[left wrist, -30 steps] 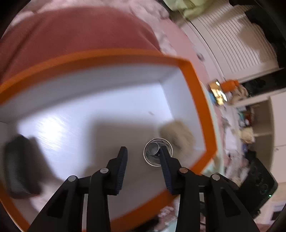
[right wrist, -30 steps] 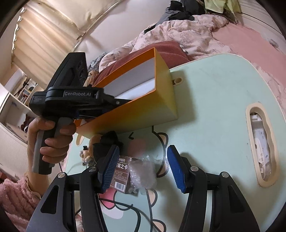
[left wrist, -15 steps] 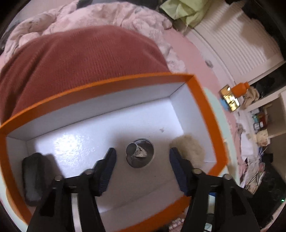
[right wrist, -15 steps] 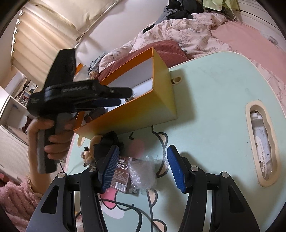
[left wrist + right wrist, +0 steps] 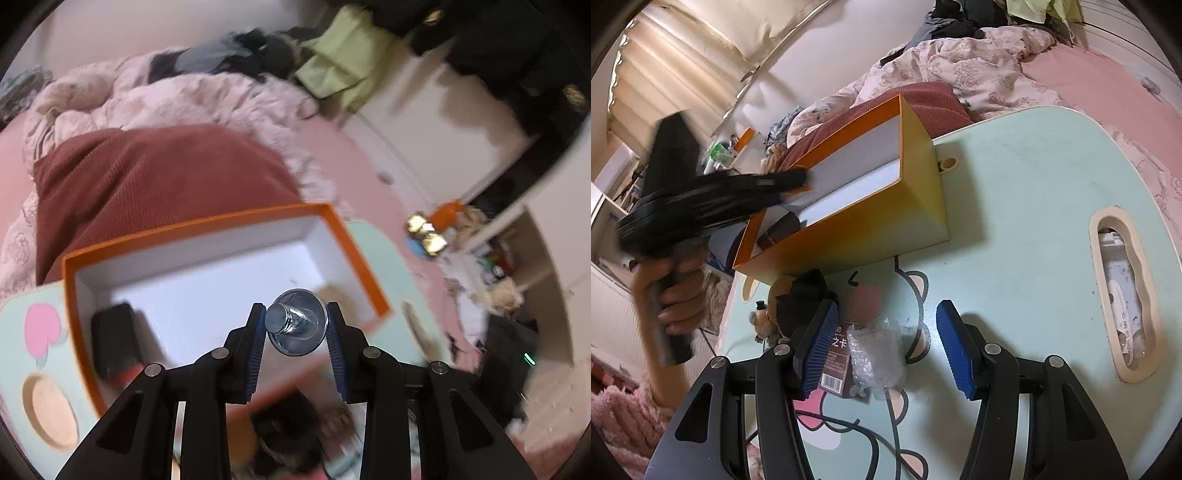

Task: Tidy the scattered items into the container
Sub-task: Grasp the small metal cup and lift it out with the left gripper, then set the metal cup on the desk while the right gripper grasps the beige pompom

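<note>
Two views showed us this: our left gripper [image 5: 295,325] was closing on the shiny little cup [image 5: 296,322] above the orange box [image 5: 364,269], while our right gripper [image 5: 886,345] stayed wide, empty, over the crinkly bag [image 5: 875,350] to grab.

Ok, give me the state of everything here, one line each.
Box: open, upright, no lid.
Glass: in the left gripper, above the box.
Left gripper: closing, glass between its pads.
Right gripper: open, empty, over the bag.
Bag: crumpled, on the table.
Card pack: flat, partly under the bag.
Toy: lying beside the box.
Black case: inside the box.
</note>
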`<act>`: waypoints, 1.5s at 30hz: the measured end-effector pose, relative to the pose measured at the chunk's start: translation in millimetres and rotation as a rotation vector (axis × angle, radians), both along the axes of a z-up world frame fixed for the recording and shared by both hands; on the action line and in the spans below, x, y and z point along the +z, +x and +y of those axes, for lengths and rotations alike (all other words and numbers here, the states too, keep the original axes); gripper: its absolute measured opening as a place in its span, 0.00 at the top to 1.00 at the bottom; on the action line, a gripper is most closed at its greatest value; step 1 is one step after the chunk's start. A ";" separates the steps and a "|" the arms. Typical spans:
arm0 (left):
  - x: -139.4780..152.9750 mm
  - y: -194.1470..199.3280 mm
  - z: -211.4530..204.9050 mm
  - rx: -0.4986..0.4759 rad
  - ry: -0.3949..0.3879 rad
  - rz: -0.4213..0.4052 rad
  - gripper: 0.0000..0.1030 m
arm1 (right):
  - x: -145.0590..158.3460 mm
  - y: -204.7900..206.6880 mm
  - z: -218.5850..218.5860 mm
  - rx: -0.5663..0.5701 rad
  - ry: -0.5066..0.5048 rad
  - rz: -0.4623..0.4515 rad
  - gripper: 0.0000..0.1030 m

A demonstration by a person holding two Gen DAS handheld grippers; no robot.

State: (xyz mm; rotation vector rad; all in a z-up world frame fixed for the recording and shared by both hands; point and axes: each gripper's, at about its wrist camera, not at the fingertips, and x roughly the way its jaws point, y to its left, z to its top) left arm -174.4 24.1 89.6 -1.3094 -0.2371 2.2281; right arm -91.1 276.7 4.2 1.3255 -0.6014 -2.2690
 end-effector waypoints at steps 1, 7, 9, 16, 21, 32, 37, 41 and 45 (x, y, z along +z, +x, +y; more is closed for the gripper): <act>3.8 13.2 -2.8 -0.012 0.011 0.014 0.70 | 0.8 -0.2 -1.1 0.002 0.005 0.002 0.45; -19.8 62.5 -14.5 0.024 -0.024 0.001 0.70 | 5.8 -1.2 -10.7 0.015 0.029 0.012 0.45; -36.7 72.4 -18.4 0.065 -0.018 -0.025 0.70 | 8.5 -1.2 -15.6 0.021 0.039 0.018 0.45; -62.5 87.9 -29.8 0.134 -0.013 -0.025 0.70 | 27.8 -4.2 -28.0 0.035 0.151 0.083 0.45; -60.2 101.5 -23.7 0.110 -0.057 0.037 0.56 | 62.9 -24.2 -30.3 0.030 0.261 0.163 0.45; -63.5 118.5 -22.3 0.106 0.032 0.072 0.31 | 63.5 -97.7 -86.7 0.271 0.691 0.049 0.62; -64.5 117.0 -37.7 0.153 0.063 0.061 0.30 | 51.7 -106.4 -106.3 0.408 0.813 -0.018 0.66; -64.0 115.4 -45.5 0.177 0.108 0.053 0.30 | 35.9 -118.5 -113.6 0.493 0.859 -0.153 0.67; -61.8 110.7 -46.1 0.177 0.134 0.064 0.30 | 5.5 -136.8 -110.0 0.513 0.872 -0.313 0.76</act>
